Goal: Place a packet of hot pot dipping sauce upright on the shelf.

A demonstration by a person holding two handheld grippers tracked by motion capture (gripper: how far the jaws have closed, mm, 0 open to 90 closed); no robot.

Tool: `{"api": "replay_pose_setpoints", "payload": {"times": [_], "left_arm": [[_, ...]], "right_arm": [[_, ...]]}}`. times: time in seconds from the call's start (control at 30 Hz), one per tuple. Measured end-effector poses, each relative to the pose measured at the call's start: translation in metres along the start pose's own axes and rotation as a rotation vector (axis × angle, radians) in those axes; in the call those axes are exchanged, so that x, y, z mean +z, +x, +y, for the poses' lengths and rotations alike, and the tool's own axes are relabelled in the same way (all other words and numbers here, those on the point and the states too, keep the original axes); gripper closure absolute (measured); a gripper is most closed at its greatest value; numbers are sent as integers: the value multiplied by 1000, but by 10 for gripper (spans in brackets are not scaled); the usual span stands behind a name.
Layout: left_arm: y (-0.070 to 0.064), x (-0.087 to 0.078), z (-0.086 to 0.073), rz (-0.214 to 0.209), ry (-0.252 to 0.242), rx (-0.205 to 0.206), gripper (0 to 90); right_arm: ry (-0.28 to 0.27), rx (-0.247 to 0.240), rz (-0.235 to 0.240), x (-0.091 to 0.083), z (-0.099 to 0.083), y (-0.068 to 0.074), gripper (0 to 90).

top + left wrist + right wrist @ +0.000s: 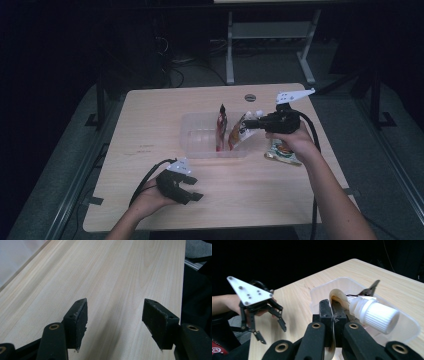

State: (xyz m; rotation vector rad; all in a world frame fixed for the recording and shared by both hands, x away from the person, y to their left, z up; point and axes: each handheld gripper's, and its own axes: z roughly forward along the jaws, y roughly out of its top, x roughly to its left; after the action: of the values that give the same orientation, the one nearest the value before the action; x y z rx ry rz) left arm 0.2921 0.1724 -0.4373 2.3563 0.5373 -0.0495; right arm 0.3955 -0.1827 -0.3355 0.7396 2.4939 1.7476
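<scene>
A clear plastic bin [200, 136] stands mid-table. My right gripper [254, 124] is shut on the edge of a spouted pouch with a white screw cap [374, 314], holding that pouch [240, 134] over the bin's right end. A dark red pouch [221, 127] stands upright inside the bin. My left gripper [189, 187] hovers open near the table's front edge, with bare wood between its pads [80, 320]. In the right gripper view the left gripper [270, 327] appears at the left, open, and the clear bin [322, 290] lies just beyond my jaws.
Another printed pouch [282, 151] lies flat on the table under the right hand, right of the bin. A round grommet [250, 97] sits near the table's far edge. Desk legs and cables stand on the floor behind the table.
</scene>
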Motion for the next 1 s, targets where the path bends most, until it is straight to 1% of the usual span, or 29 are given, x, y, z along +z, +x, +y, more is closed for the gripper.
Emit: {"api": "replay_pose_setpoints", "payload": {"times": [0.07,0.13,0.2,0.47,0.63,0.9,1.0], "left_arm": [[0,0,0,-2,2,-3,369],[0,0,0,-2,1,-8,369],[0,0,0,-3,-1,-11,369],[0,0,0,-3,0,-9,369],[0,0,0,-2,-1,-11,369],[0,0,0,-4,0,-9,369],[0,0,0,-3,0,-10,369]], "right_arm": [[6,2,-6,0,1,-5,898],[1,14,-5,1,1,-11,898],[11,18,-20,2,1,-16,898],[18,29,-36,2,3,-29,898],[23,34,-42,3,2,-32,897],[45,27,-30,11,-1,-31,897],[48,33,-28,14,-2,-32,897]]}}
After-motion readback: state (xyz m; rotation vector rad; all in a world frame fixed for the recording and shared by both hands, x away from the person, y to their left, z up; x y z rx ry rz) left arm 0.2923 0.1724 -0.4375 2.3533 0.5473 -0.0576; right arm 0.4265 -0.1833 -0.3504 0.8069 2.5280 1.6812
